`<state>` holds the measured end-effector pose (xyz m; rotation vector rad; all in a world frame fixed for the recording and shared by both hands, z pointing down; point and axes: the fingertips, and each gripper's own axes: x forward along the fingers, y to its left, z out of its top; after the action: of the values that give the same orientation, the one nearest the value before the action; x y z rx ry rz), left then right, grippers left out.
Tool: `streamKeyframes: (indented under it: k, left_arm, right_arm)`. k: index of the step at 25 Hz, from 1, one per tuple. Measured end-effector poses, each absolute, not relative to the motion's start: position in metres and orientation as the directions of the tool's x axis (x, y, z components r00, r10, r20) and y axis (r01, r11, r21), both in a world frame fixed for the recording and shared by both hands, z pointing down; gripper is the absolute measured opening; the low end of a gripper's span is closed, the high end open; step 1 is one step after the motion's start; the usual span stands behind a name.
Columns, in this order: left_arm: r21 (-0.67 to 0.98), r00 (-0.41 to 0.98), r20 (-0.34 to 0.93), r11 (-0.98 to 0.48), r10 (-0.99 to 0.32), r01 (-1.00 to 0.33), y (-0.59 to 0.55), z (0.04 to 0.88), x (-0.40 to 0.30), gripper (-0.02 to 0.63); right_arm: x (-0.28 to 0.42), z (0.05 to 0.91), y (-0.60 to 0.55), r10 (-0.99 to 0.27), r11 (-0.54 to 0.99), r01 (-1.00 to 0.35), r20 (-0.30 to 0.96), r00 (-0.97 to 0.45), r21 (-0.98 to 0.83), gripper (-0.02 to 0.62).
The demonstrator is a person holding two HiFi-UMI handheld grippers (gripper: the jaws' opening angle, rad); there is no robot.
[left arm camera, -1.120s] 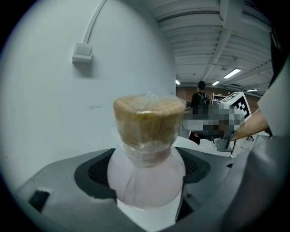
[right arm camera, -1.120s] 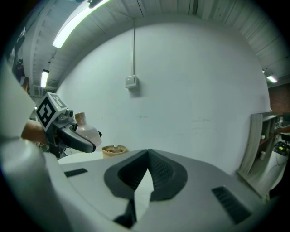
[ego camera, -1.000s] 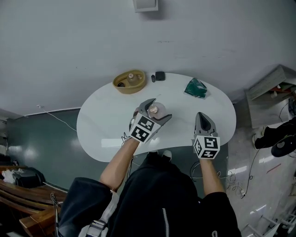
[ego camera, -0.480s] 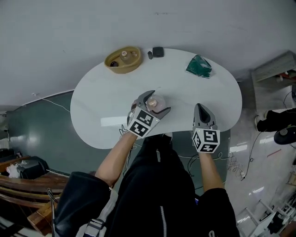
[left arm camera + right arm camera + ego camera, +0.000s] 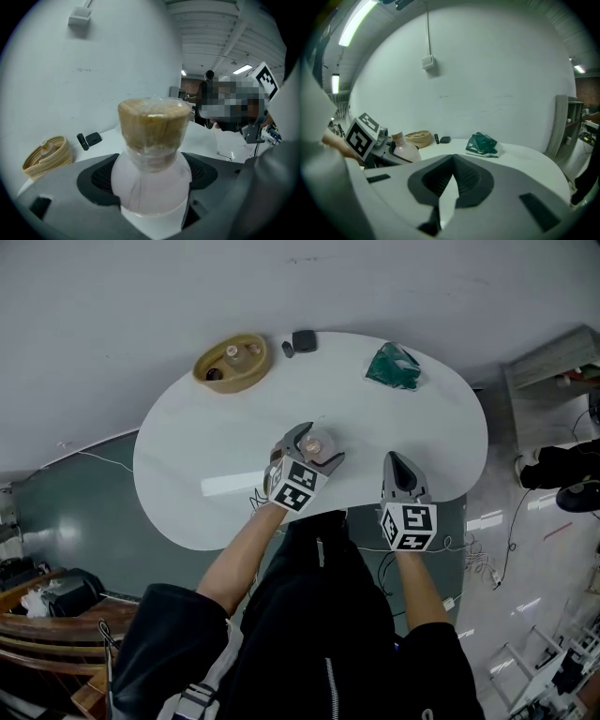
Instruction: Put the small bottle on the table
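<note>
Cork-stoppered small bottle (image 5: 152,187), pale body, stands upright between the jaws of the left gripper (image 5: 317,446). Pads press on its round sides; neck and cork rise clear above them. Cannot tell whether its base touches the white table (image 5: 206,446). Right gripper (image 5: 451,159), beside the left: jaws closed tip to tip, nothing between them. Woven basket (image 5: 231,362) lies well beyond the left jaws.

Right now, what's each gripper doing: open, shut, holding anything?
Left gripper: shut on the small bottle.
Right gripper: shut, empty.
</note>
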<state>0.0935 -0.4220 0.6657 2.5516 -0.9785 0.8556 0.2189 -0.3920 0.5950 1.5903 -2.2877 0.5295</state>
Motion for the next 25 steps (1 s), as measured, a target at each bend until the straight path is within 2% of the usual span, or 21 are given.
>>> streamKeyframes:
  k: [11, 25]
  left_arm:
    - [0.040, 0.595, 0.653, -0.762, -0.469, -0.646, -0.457, 0.726, 0.127, 0.411]
    - [0.074, 0.556, 0.721, -0.752, -0.414, -0.655, -0.476, 0.773, 0.132, 0.411]
  right_arm:
    - [0.259, 0.603, -0.395, -0.836, 0.229, -0.969, 0.490, -0.247, -0.098, 0.001]
    - [0.272, 0.616, -0.393, -0.830, 0.163, -0.982, 0.525, -0.189, -0.096, 0.002]
